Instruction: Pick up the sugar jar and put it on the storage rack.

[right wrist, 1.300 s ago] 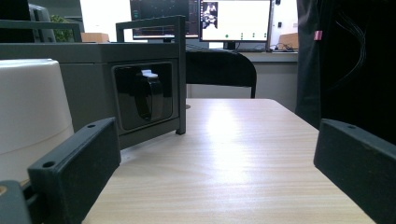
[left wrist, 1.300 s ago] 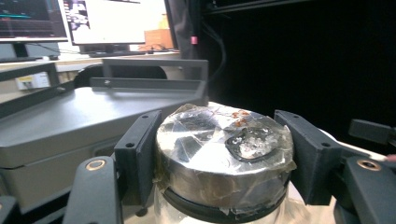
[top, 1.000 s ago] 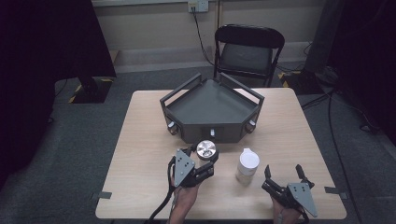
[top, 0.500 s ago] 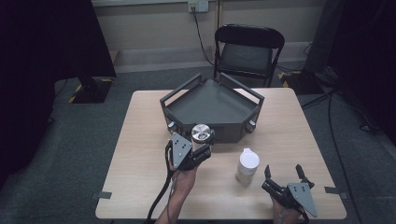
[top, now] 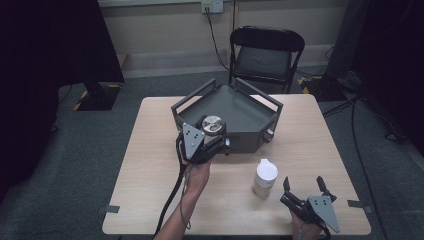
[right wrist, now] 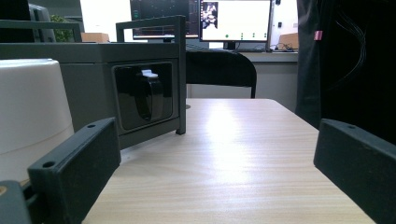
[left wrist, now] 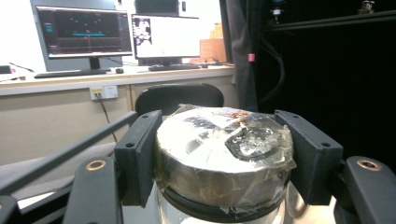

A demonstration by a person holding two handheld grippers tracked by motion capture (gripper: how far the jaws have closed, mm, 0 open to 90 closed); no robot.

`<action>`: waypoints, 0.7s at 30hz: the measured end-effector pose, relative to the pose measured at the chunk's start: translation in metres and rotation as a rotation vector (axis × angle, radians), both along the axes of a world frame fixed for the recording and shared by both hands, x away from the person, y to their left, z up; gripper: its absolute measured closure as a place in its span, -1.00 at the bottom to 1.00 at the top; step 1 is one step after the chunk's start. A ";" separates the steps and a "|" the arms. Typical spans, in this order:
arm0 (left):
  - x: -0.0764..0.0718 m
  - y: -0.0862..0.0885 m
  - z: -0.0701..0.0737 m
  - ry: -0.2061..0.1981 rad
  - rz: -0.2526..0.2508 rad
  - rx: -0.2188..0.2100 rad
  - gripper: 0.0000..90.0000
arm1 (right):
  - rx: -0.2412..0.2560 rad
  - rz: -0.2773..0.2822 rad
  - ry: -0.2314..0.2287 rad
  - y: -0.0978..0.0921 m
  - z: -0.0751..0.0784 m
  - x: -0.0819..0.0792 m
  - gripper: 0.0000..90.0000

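Two grippers are in use at the wooden table [top: 150,165]; findings follow. Left gripper [top: 212,137]: raised off the table surface, held over the near wall of the dark grey tray [top: 250,107], which stands at the far middle of the table; its jaws are clamped on a jar with a silver lid [top: 213,123], one jaw pressed to each side just below the lid rim. In the left gripper view the same jar [left wrist: 224,154] sits squarely between the two black jaws, both in contact with it; the lid is covered with wrinkled clear tape, and a glass body shows beneath the lid; the jar stands upright in the grasp. A black cable trails from this gripper down along the person's forearm toward the near table edge.

Right gripper [top: 303,187]: low at the near right part of the table, jaws spread wide apart and grasping nothing; in the right gripper view only bare tabletop [right wrist: 224,154] lies between the jaws. A white bottle [top: 264,177] stands upright on the table just left of this gripper, apart from it; the same bottle [right wrist: 30,107] shows beyond the left-hand jaw, not touched. A black folding chair [top: 265,52] stands behind the table; monitors [left wrist: 84,32] are lit on a desk beyond.
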State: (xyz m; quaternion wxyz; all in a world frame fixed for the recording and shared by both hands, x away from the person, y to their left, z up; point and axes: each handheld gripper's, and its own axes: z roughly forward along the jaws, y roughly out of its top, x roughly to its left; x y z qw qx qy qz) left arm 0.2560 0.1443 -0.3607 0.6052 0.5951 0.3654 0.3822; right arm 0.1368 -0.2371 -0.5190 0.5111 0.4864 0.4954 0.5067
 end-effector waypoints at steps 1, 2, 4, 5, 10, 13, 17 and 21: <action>0.002 -0.001 0.002 -0.001 0.008 -0.003 -0.22 | 0.000 0.000 0.000 0.000 0.000 0.000 -1.00; 0.004 -0.001 0.002 -0.002 0.011 -0.009 -0.22 | 0.000 0.000 0.000 0.000 0.000 0.000 -1.00; 0.009 -0.001 0.007 0.002 0.022 -0.011 -0.22 | 0.000 0.000 0.000 0.000 0.000 0.000 -1.00; 0.011 -0.002 0.007 -0.002 0.027 -0.008 -0.22 | 0.000 0.000 0.000 0.000 0.000 0.000 -1.00; 0.024 -0.005 0.014 0.005 0.056 -0.005 -0.22 | 0.000 0.000 0.000 0.000 0.000 0.000 -1.00; 0.031 -0.006 0.016 0.007 0.070 -0.006 -0.22 | 0.000 0.000 0.000 0.000 0.000 0.000 -1.00; 0.039 -0.007 0.015 0.015 0.079 -0.018 -0.22 | 0.000 0.000 0.000 0.000 0.000 0.000 -1.00; 0.047 -0.009 0.014 0.030 0.086 -0.018 -0.22 | 0.000 0.000 0.000 0.000 0.000 0.000 -1.00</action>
